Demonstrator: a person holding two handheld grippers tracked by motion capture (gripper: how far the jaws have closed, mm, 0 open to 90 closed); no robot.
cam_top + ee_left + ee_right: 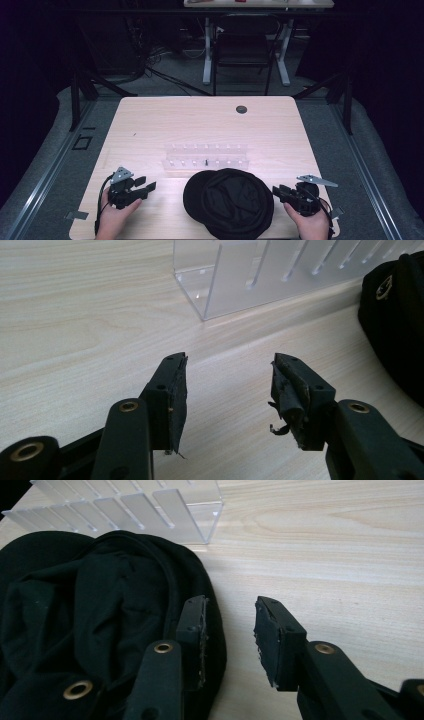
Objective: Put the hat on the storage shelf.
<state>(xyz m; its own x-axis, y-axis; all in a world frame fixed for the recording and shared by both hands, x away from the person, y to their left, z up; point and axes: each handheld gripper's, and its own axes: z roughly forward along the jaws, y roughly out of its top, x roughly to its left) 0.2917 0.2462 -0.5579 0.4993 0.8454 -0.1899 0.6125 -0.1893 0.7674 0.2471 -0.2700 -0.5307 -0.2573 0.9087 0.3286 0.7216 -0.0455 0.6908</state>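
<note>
The black fabric hat is seen at the table's near edge, before the clear slotted rack, flanked by the left gripper and the right gripper, both held wide apart and gripping nothing.

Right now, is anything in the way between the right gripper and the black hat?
No. The right gripper is open right at the edge of the black hat, with only bare table by its jaws. The clear slotted rack sits farther back.
</note>
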